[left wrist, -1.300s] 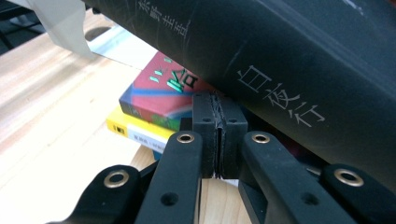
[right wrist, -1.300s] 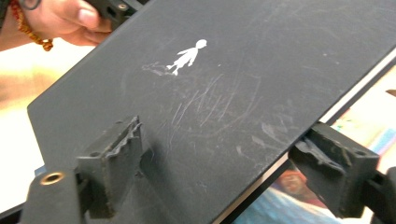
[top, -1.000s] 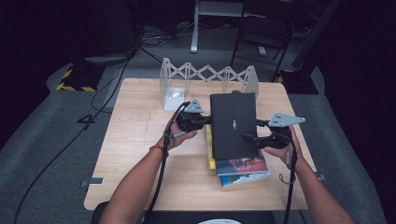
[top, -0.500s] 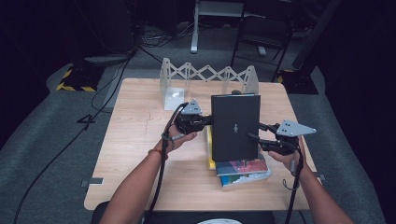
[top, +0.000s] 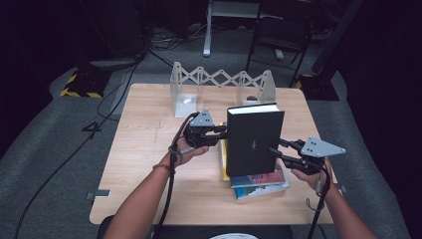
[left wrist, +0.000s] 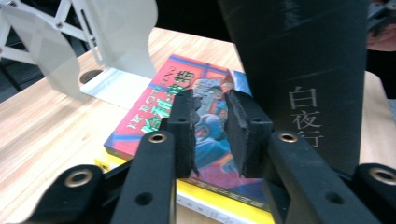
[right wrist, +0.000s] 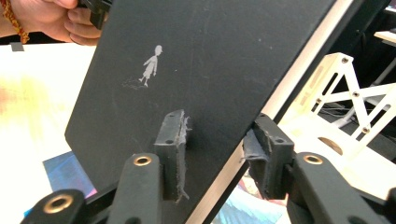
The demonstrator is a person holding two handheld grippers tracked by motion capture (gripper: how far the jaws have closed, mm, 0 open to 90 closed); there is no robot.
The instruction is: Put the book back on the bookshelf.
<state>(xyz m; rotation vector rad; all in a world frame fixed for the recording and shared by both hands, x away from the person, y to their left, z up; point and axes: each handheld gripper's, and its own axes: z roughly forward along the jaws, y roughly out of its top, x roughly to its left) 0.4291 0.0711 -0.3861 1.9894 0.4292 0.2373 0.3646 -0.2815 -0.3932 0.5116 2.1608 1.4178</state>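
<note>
Standing upright over a small stack of books near the person's edge of the tabletop, the black hardcover book sits between the two tools. The right hand-held gripper meets its fore-edge from the right; in the right gripper view its jaws have just been closing and now straddle the book's edge, one pad flat on the cover with the small silver figure, the other against the far side, so it grasps the book. The left hand-held gripper sits at the spine side. In the left gripper view its jaws have just been opening a little and stand narrowly apart with nothing between them, the black spine with pale characters just to their right and the colourful top book of the stack below. Farther back, near the tabletop's far edge, stands a white expandable book rack.
</note>
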